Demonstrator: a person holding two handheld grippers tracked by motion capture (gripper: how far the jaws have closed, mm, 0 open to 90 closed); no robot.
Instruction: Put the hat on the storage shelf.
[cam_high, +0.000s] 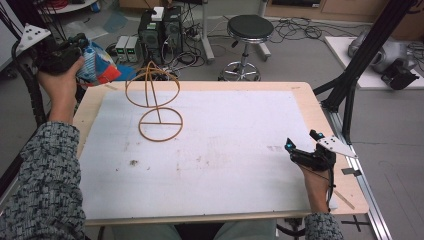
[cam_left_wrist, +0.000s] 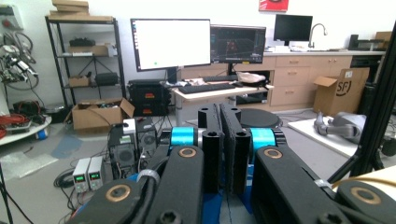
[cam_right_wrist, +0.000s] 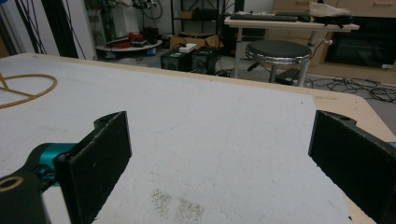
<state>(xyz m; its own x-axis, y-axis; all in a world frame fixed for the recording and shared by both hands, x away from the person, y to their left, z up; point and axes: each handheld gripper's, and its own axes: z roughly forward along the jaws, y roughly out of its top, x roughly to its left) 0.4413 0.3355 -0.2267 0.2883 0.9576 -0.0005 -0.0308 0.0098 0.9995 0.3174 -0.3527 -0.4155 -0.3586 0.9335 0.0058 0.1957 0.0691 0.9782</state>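
High view: a colourful bag, printed in blue, white and red-orange, is held up off the far left corner of the desk, above the floor. It is gripped at its upper edge by the left tool, which is carried in a raised left hand. In the left gripper view the two black jaws of that tool are seen pressed almost together, with only a thin gap between them, and a strip of blue can be made out low down between the arms. What exactly lies between the pads cannot be told from that view.

Just beside the bag, on the white sheet that covers the desk, a wire stand is set near the far left corner: a flat ring on the sheet with an upright loop above it.

Well apart from these, at the near right edge of the desk, the right tool is held low over the sheet. Its jaws are spread wide, with nothing between them, as the right gripper view shows. A small brownish stain is seen on the sheet just ahead of them.
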